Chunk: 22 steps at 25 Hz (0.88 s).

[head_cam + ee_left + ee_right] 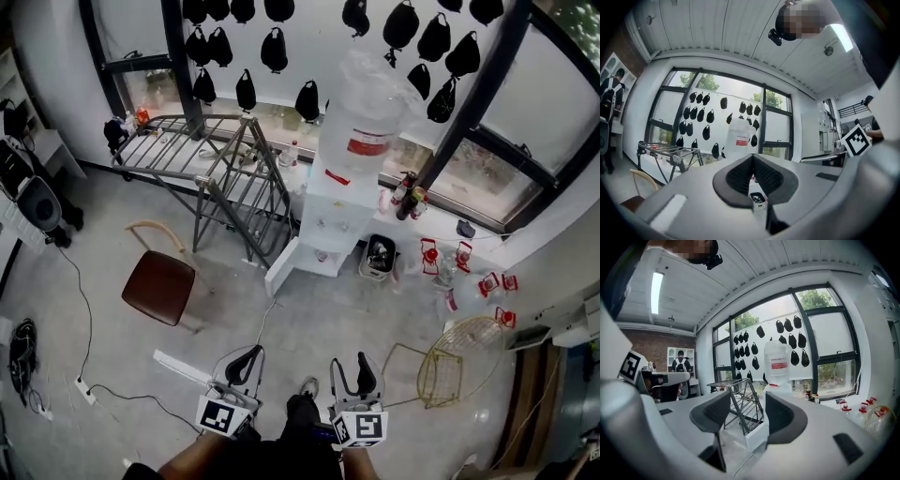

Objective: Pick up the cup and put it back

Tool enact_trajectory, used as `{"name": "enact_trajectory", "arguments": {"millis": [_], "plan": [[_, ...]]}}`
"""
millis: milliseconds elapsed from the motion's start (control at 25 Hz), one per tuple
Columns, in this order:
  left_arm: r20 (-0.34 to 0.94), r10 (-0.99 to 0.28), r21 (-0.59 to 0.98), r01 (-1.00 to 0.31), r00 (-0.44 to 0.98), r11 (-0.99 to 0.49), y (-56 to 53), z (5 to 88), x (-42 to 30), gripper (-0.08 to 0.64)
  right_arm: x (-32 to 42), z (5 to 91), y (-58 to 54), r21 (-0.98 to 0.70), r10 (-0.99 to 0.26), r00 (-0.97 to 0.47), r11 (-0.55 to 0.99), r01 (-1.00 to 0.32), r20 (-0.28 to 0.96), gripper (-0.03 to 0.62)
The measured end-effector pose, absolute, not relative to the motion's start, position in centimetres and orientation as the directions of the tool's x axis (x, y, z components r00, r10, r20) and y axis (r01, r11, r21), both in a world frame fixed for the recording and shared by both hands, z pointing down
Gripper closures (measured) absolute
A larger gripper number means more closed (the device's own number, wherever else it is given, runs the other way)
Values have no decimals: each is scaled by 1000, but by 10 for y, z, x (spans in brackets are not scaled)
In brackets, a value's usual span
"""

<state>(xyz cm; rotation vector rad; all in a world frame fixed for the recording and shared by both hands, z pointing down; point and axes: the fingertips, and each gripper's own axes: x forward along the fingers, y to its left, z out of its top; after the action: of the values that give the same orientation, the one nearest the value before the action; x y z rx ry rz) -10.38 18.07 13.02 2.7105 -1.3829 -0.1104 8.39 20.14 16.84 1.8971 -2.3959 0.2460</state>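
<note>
I cannot make out a cup in any view. A white water dispenser [328, 211] with a large clear bottle [366, 112] stands by the window, well ahead of both grippers. The bottle [739, 136] also shows in the left gripper view, and again as the bottle [778, 363] in the right gripper view. My left gripper [253, 352] is low at the bottom of the head view. In its own view the left gripper [753, 159] has its pad tips touching, with nothing between them. Beside it, my right gripper [350, 362] has a clear gap between its pads; the same right gripper [747, 398] holds nothing.
A small dark-filled bin [380, 255] sits right of the dispenser. A metal drying rack [216, 159] and a brown chair [161, 286] are on the left. A wire basket [459, 361] and red-labelled bottles [459, 267] are on the right. A cable and power strip [84, 389] lie on the floor.
</note>
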Motion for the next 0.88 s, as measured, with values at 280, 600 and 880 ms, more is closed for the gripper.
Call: {"name": "enact_trajectory", "arguments": {"millis": [280,600,880], "plan": [[-8,-862,116,-855,508,-505,107,139,-45,554,134,197,111,-71,-926,-333,326,-943,179,368],[12,-875,117,-870,484,-479,23,194,-13,554,154,275,22,-93,-901,-364,352,-931,236,368],[3,-870,116,-864,493,-490,-66,304,-9,554,159,411,-69,-85,-895,-352,342,-936,274,364]]}}
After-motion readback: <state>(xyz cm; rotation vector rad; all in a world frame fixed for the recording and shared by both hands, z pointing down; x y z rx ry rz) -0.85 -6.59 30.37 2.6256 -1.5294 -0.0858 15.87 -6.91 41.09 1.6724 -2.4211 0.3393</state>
